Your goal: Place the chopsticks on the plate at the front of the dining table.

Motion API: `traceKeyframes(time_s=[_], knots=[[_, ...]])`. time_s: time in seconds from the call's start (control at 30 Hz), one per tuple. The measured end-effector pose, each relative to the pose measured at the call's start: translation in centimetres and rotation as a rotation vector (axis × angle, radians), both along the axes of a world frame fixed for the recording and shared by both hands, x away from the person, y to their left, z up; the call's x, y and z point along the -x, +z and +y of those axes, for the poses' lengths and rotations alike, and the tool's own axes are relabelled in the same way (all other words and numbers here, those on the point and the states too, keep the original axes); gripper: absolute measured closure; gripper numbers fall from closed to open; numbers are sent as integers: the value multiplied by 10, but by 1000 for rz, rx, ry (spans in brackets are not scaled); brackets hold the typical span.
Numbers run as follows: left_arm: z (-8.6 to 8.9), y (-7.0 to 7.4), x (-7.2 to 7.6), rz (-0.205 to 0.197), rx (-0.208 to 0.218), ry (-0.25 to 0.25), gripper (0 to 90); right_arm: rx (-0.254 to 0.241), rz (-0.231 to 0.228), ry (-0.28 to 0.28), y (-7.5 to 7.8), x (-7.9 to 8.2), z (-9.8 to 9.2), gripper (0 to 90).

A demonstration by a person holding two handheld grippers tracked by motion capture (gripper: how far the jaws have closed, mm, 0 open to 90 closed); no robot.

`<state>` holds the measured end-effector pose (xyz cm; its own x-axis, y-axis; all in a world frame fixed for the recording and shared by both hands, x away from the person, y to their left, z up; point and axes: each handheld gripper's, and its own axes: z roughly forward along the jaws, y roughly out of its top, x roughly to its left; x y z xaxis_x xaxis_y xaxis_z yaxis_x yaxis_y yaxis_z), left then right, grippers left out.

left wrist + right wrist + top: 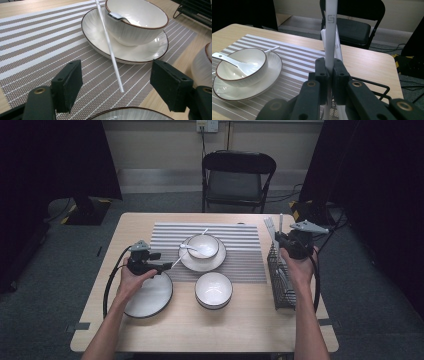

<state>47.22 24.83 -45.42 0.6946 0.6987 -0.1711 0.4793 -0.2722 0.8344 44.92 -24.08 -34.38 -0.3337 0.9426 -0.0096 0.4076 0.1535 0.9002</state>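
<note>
A white bowl [202, 245] with a white spoon [190, 248] in it stands on a saucer plate [215, 262] on the striped placemat [245, 255]. A white chopstick [110, 50] leans from the saucer's rim [95, 30] down onto the mat. Its lower end lies between the wide-apart fingers of my left gripper [116, 85], which is open and does not touch it. At the table's right, my right gripper [329, 68] is shut on an upright white chopstick [330, 32] that rises out of the black wire rack [282, 280]. More white sticks stand behind it.
A second white bowl [213, 289] sits near the front centre, and a flat plate [152, 297] lies under my left hand. Another white stick [272, 49] pokes out behind the saucer. A black folding chair [237, 175] stands beyond the table's far edge.
</note>
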Motion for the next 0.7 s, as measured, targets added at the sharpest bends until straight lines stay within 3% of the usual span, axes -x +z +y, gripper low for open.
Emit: traceKeyframes(time_s=[0.2, 0.47, 0.7], knots=[[0, 1, 1, -4, -11, 6, 259, -12, -16, 7, 3, 3, 0, 852], [-1, 3, 2, -15, -15, 4, 259, -38, -62, 17, 19, 8, -4, 852], [0, 0, 1, -1, -11, 10, 258, -39, -83, 13, 29, 11, -5, 852]])
